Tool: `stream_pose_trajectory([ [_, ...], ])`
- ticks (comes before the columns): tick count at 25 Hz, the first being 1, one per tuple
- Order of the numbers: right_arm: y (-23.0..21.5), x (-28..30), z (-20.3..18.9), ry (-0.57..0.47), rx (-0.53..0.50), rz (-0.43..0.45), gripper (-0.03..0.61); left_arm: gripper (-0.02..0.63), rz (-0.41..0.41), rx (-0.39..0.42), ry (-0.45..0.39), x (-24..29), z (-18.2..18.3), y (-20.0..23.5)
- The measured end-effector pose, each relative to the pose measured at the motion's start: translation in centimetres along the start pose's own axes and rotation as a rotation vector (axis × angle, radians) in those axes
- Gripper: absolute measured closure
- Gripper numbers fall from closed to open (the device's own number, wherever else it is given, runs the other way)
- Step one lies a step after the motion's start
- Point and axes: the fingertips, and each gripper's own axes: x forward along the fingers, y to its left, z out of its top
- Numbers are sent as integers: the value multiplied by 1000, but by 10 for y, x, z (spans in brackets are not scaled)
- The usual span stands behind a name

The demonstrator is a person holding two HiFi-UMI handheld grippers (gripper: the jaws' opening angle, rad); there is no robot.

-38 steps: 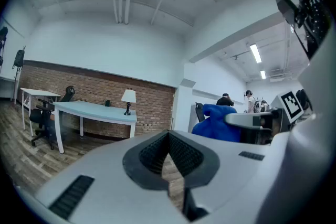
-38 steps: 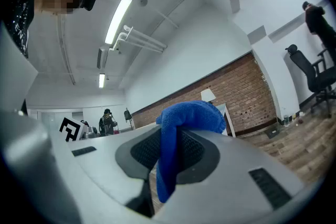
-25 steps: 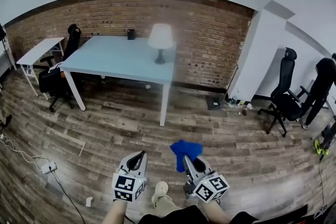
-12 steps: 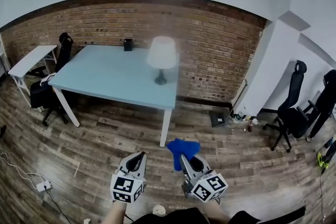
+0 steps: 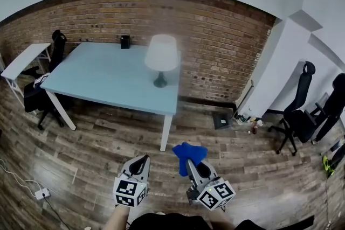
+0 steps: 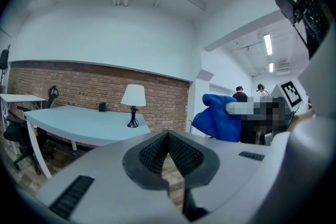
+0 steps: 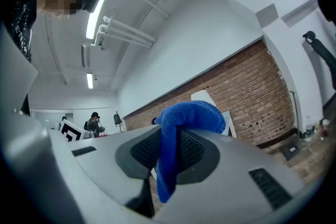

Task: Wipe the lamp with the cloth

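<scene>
A white-shaded lamp (image 5: 161,56) with a dark base stands near the right end of a light blue table (image 5: 97,81) against the brick wall; the lamp (image 6: 133,103) also shows in the left gripper view. My right gripper (image 5: 190,165) is shut on a blue cloth (image 5: 188,152), which bunches above its jaws (image 7: 181,131). The cloth (image 6: 216,118) appears at the right of the left gripper view. My left gripper (image 5: 143,161) is shut with nothing in it. Both grippers hang over the wooden floor, well short of the table.
A small dark box (image 5: 125,41) sits at the table's back edge. A black office chair (image 5: 46,75) and a white side table (image 5: 24,59) stand at the left. Two more black chairs (image 5: 299,116) stand at the right. A power strip (image 5: 41,193) lies on the floor.
The view has moved forward: table and lamp now sit nearer and larger. Both grippers keep their pose, the right still shut on the cloth.
</scene>
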Motion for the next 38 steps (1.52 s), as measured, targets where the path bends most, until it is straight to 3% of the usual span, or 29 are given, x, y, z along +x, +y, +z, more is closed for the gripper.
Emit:
stream_pose_trajectory([
  [14,-62,61,6,-21,37,-21,517,606,-14,5,-8,75,6,32],
  [20,-98,131,7,-25,10,-25,517,606,-29,6,-19,141,13,82],
  [31,-193,302,65,-73,-66,-27,517,606,-66,-5,-69,311,78,199],
  [38,-221,366,64,-54,-28,0,517,606,-131,6,-82,374,104,226],
])
